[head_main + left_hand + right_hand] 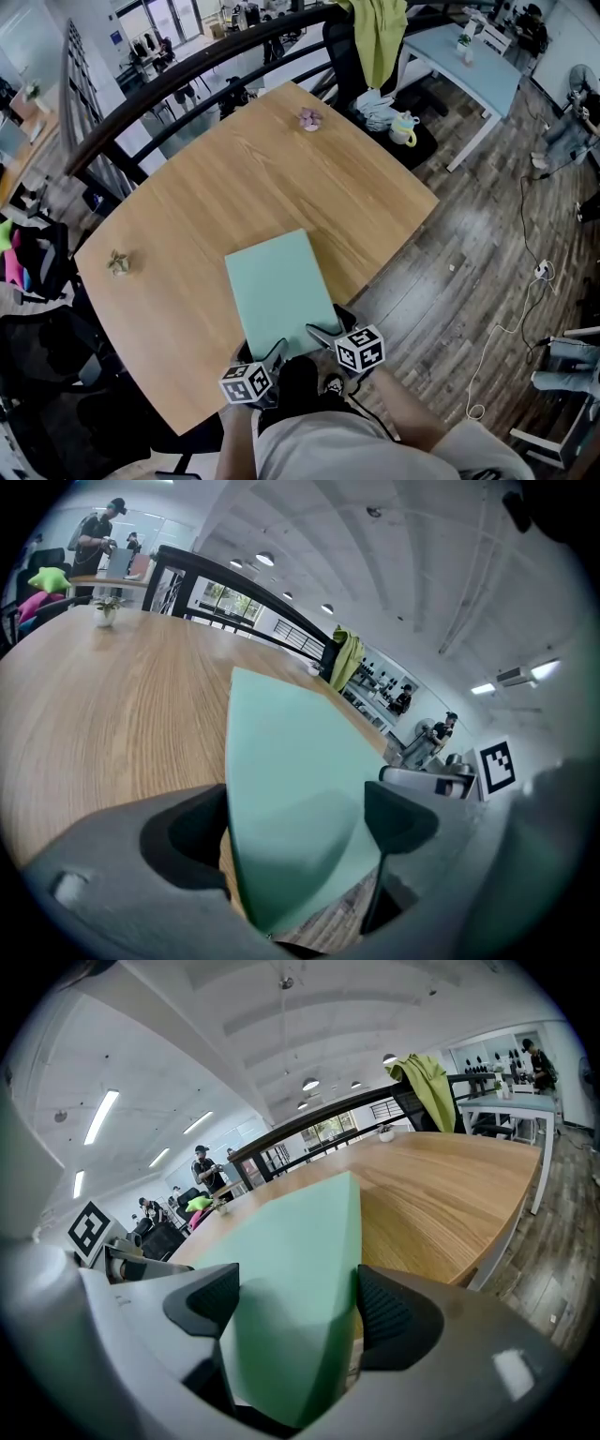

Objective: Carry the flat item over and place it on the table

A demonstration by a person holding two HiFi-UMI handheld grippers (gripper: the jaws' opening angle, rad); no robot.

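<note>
A flat mint-green board (278,291) lies on the wooden table (216,187), its near end over the table's front edge. In the head view my left gripper (274,354) and right gripper (323,334) both sit at that near end. Along the left gripper (292,829) the board (286,789) runs between two widely spaced pads. The right gripper (298,1309) straddles the board (291,1279) in the same way, with one pad close against the board's edge. Both look open around the board rather than clamped on it.
A small pink object (310,118) rests near the table's far edge and a small plant (118,262) at its left. A dark railing (169,80) runs behind. A light-blue table (473,66) and floor cables (525,300) are to the right.
</note>
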